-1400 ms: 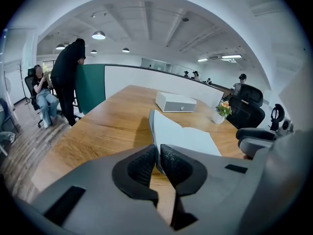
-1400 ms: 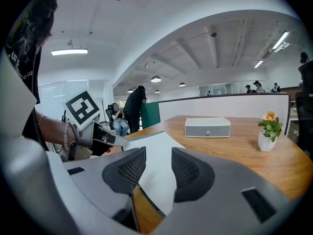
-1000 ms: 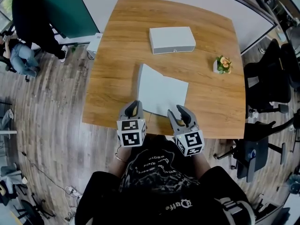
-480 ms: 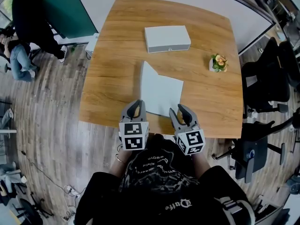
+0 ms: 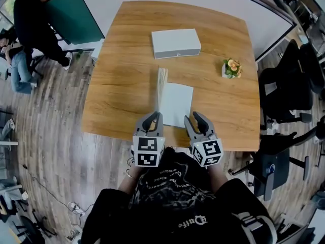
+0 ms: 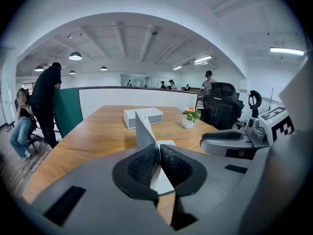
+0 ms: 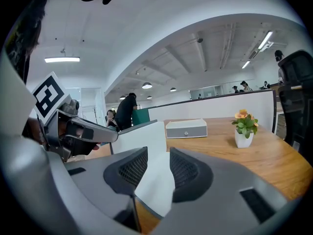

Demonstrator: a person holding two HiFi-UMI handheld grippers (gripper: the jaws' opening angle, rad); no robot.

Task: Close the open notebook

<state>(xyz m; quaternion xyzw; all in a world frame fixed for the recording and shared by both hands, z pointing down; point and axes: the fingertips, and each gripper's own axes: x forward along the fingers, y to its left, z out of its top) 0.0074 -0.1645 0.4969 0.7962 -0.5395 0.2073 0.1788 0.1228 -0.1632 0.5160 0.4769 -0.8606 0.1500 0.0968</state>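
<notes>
The white notebook lies near the front edge of the wooden table. Its right half is flat. Its left cover stands almost upright and shows edge-on in the head view. My left gripper is shut on that cover's near corner; in the left gripper view the pads pinch the thin sheet. My right gripper sits at the flat half's near edge. Its jaws are closing, with the white page showing in the gap and no pad pressing on it.
A white box sits at the table's far middle and a small flower pot to the right. Office chairs stand beyond the right edge. A person and a green board are at the far left.
The left cover has swung up from a low slant to nearly upright as my left gripper moved right with it. The right gripper edged slightly left.
</notes>
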